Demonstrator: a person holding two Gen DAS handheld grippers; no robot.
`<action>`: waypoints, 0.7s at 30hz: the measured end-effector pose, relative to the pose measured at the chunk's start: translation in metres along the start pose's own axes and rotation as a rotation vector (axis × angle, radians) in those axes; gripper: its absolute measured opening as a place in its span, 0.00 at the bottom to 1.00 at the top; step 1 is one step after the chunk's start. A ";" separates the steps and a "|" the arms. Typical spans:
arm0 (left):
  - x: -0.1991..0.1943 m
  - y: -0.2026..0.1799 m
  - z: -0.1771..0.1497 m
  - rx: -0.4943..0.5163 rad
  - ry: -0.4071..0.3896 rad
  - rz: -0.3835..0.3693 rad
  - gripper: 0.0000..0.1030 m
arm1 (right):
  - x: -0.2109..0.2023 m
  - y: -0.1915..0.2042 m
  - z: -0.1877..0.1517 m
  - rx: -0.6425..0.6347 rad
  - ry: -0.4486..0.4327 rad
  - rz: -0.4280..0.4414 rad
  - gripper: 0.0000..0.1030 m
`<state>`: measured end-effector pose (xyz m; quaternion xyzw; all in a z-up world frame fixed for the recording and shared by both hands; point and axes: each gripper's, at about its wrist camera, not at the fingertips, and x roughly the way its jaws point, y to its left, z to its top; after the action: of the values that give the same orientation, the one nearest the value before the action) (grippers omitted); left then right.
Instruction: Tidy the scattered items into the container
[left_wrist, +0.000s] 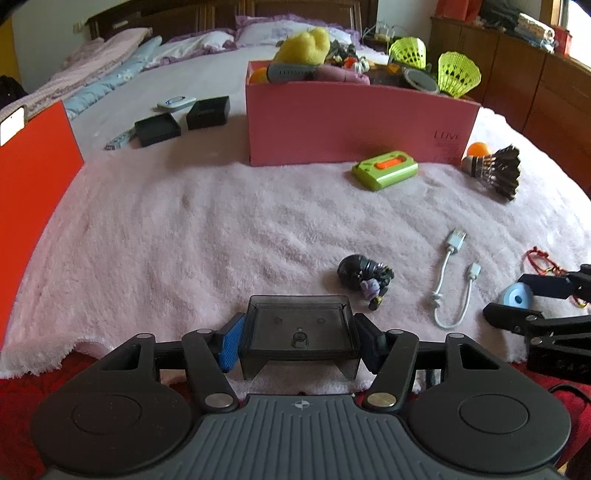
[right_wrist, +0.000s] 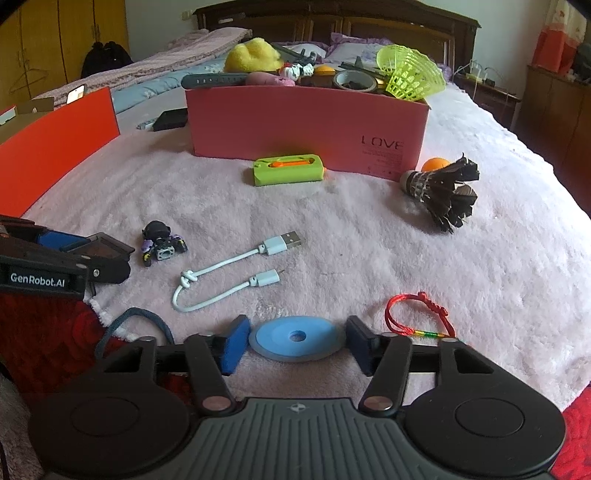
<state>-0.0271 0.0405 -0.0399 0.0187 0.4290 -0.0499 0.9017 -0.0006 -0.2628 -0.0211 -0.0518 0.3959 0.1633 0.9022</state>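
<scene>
A pink box (left_wrist: 354, 125) (right_wrist: 306, 125), heaped with toys, stands at the far side of a fluffy pink blanket (left_wrist: 184, 240). My left gripper (left_wrist: 299, 341) is shut on a smoky clear plastic tray (left_wrist: 300, 328), held at the blanket's near edge. My right gripper (right_wrist: 297, 343) brackets a blue disc (right_wrist: 295, 338) lying on the blanket; its pads sit close to the rim, with small gaps. Loose on the blanket lie a green-and-orange case (left_wrist: 384, 170) (right_wrist: 290, 170), a black shuttlecock (left_wrist: 495, 170) (right_wrist: 443, 192), an orange ball (right_wrist: 436, 163), a white USB cable (left_wrist: 452, 280) (right_wrist: 229, 273), a small black figurine (left_wrist: 365, 277) (right_wrist: 162, 243) and a red string bracelet (right_wrist: 417, 317).
An orange-red panel (left_wrist: 33, 177) (right_wrist: 55, 144) stands at the left. Black boxes (left_wrist: 184, 120) and small devices lie on the grey sheet behind. Wooden cabinets (left_wrist: 535, 81) line the right wall. A red patterned cover (right_wrist: 48, 332) shows below the blanket's edge.
</scene>
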 end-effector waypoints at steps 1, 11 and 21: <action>-0.002 0.000 0.001 0.000 -0.007 -0.003 0.59 | -0.001 0.001 0.000 -0.005 -0.003 -0.003 0.56; -0.021 -0.007 0.016 0.016 -0.068 -0.016 0.59 | -0.012 0.003 0.007 -0.021 -0.030 -0.012 0.56; -0.030 -0.010 0.029 0.018 -0.103 -0.033 0.59 | -0.019 -0.001 0.018 -0.013 -0.052 -0.016 0.56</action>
<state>-0.0245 0.0302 0.0014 0.0171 0.3818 -0.0697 0.9215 -0.0002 -0.2643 0.0054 -0.0569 0.3710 0.1598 0.9130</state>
